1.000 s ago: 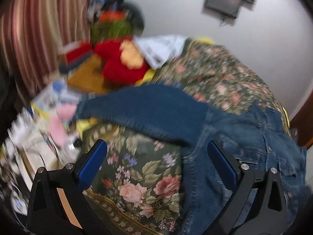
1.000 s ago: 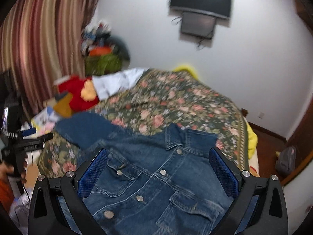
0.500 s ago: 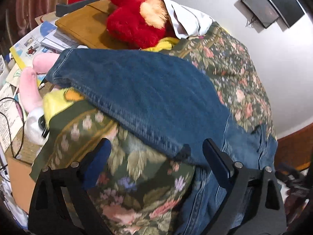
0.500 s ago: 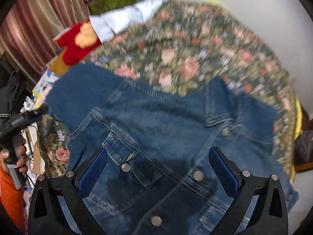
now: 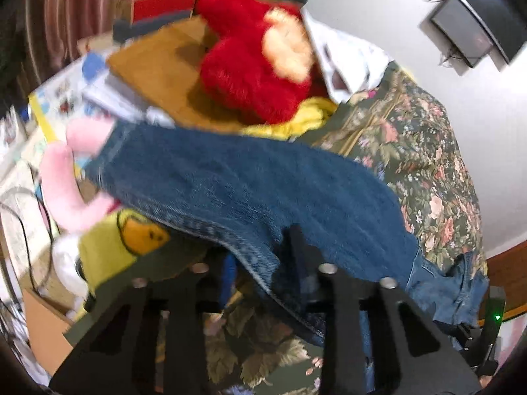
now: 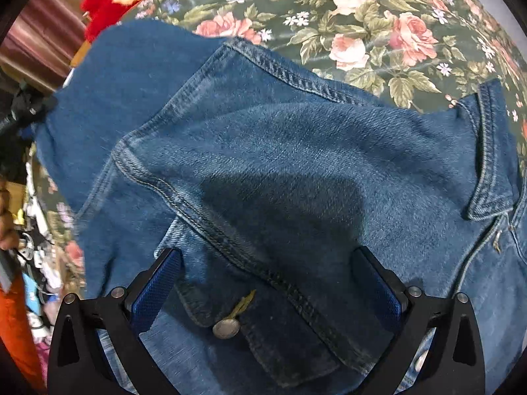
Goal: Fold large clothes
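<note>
Closing my left gripper (image 5: 263,263) on the lower edge of the denim jacket's (image 6: 280,171) sleeve (image 5: 237,184); the jaws are nearly together with the hem fold between them, though whether the pads press yet I cannot tell for sure through the blur.

Right gripper (image 6: 266,283) hangs over the jacket front, jaws spread wide and released, nothing between them but the cloth below. A metal button (image 6: 225,327) on the chest pocket flap sits just beneath it; any stamping on it is too small to read.

Jacket lies spread face up on the floral bedspread (image 6: 378,33), collar (image 6: 490,151) to the right in the right wrist view, sleeve stretched out toward the bed's edge.

Beyond the sleeve: red plush toy (image 5: 253,72), pink plush toy (image 5: 66,181), a yellow cloth with an orange face print (image 5: 141,230), printed papers (image 5: 56,98), a wall screen (image 5: 474,10). No brand, label or lettering is legible anywhere; the left wrist view is motion-blurred.
</note>
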